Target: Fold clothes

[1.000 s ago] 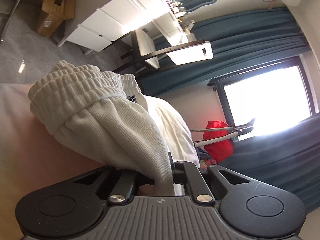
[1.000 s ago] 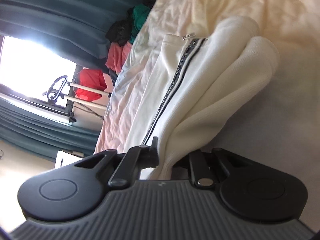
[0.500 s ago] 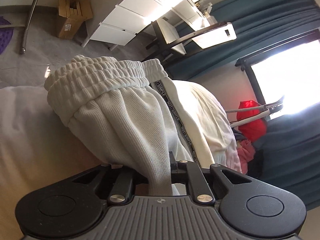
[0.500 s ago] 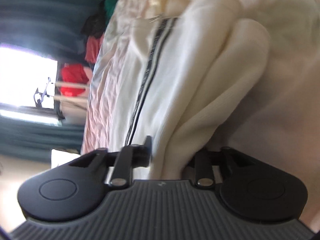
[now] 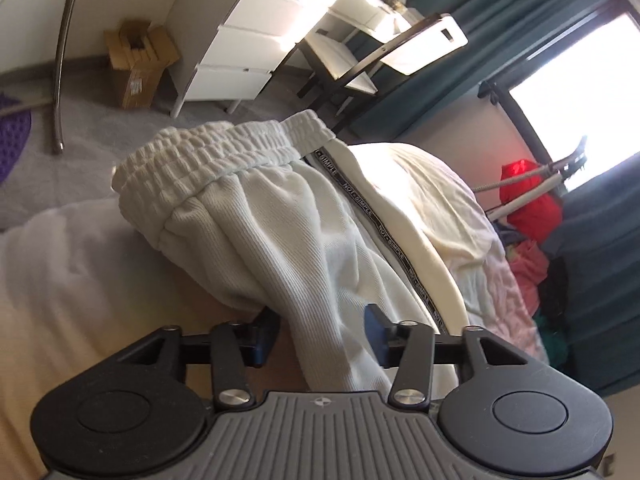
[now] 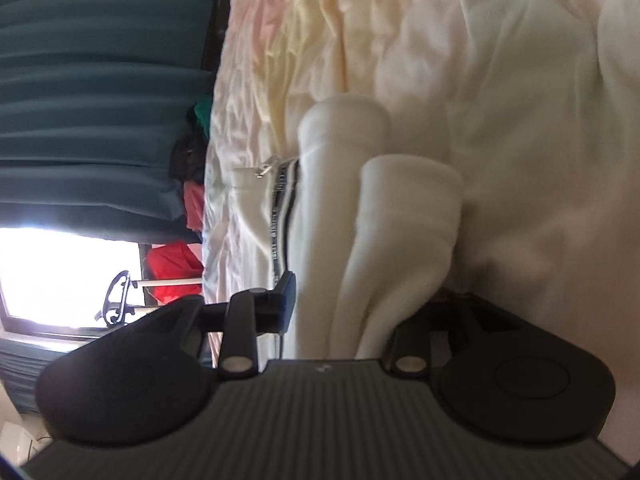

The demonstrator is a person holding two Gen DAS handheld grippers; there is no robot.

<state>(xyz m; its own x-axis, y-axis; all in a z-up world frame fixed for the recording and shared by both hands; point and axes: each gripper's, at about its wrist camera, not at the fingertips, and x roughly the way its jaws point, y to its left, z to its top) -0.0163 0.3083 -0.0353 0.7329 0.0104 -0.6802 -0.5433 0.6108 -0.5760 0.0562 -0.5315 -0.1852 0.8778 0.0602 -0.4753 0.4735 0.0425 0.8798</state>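
Note:
White ribbed sweatpants (image 5: 280,240) with an elastic waistband (image 5: 216,152) and a black lettered side stripe (image 5: 360,208) lie folded on the bed. My left gripper (image 5: 320,336) is open, its jaws spread on either side of the fabric near the waistband. In the right wrist view the pants' leg ends (image 6: 380,220) lie in two folded rolls. My right gripper (image 6: 368,300) is open, jaws wide apart around the cloth; its right fingertip is hidden by fabric.
The bed sheet (image 6: 520,80) is cream and pink, rumpled. Beyond the bed stand a white drawer unit (image 5: 248,40), a chair (image 5: 380,48), a cardboard box (image 5: 136,64), teal curtains (image 6: 100,100), a bright window and a red bag (image 5: 532,200).
Both grippers went from shut on the sweatpants to open, letting go of the fabric. The pants now rest lower on the bed. Both cameras shifted slightly.

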